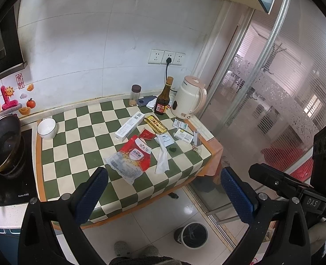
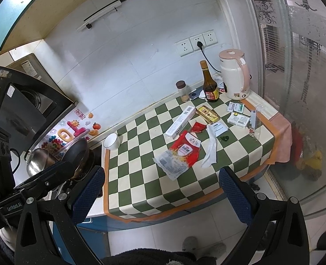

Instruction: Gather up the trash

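Observation:
Trash lies on a green-and-white checked counter (image 1: 74, 154) (image 2: 141, 176): a red and clear plastic bag (image 1: 131, 158) (image 2: 180, 154), a white tissue (image 1: 163, 159) (image 2: 211, 152), a long white box (image 1: 130, 126) (image 2: 180, 121), a small red sachet (image 1: 147, 134) (image 2: 197, 127), a yellow packet (image 1: 156, 124) (image 2: 207, 114), a white label packet (image 1: 166, 139) (image 2: 218, 128), small medicine boxes (image 1: 182, 133) (image 2: 238, 118) and a clear wrapper (image 1: 196, 141) (image 2: 254, 122). A small bin (image 1: 192, 234) stands on the floor below. My left gripper (image 1: 163, 196) and right gripper (image 2: 162, 196) are open and empty, held in front of the counter's near edge.
At the back stand a dark bottle (image 1: 163, 101) (image 2: 209, 86), a jar (image 1: 135, 95) (image 2: 182, 91) and a cream kettle (image 1: 189, 98) (image 2: 234, 75). A white bowl (image 1: 46, 128) (image 2: 111, 141) and a stove with pans (image 1: 4, 143) (image 2: 74, 156) are left. A glass sliding door (image 1: 262, 88) is right.

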{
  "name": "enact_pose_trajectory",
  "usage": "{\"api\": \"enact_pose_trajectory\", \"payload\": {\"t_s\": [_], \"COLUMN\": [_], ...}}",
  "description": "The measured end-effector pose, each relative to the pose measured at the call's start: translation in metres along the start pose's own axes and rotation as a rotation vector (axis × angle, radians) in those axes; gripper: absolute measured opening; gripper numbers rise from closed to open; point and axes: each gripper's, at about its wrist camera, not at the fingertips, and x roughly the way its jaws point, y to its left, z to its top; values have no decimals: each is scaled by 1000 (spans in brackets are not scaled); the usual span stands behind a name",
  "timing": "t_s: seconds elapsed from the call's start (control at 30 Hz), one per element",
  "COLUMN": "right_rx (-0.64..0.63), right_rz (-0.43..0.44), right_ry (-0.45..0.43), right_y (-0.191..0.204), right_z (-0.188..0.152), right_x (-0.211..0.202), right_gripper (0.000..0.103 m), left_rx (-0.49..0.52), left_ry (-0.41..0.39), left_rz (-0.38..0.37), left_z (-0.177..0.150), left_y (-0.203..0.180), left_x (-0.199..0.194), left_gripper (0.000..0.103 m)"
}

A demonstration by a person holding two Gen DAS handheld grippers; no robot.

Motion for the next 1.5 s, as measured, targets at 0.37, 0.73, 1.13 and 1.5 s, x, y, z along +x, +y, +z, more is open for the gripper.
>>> {"api": "enact_pose_trajectory", "payload": {"t_s": [0.37, 0.73, 1.13, 1.5], "right_rx": [7, 87, 204, 199], "right_rz": [1, -207, -348, -394], "right_ry": [3, -21, 169, 391], "right_y": [-2, 21, -77, -201], "right_z": [1, -1, 58, 137], "right_x": [0, 29, 198, 403], "right_gripper": [103, 103, 103, 103], "left_rx": [2, 121, 245, 328], "left_ry": [11, -44, 228, 595], "left_rz": [-6, 328, 450, 422], "left_z": [-1, 23, 84, 108], "left_y": [4, 32, 99, 111], "left_x": [4, 47, 242, 491], "left_gripper": [103, 103, 103, 88]}}
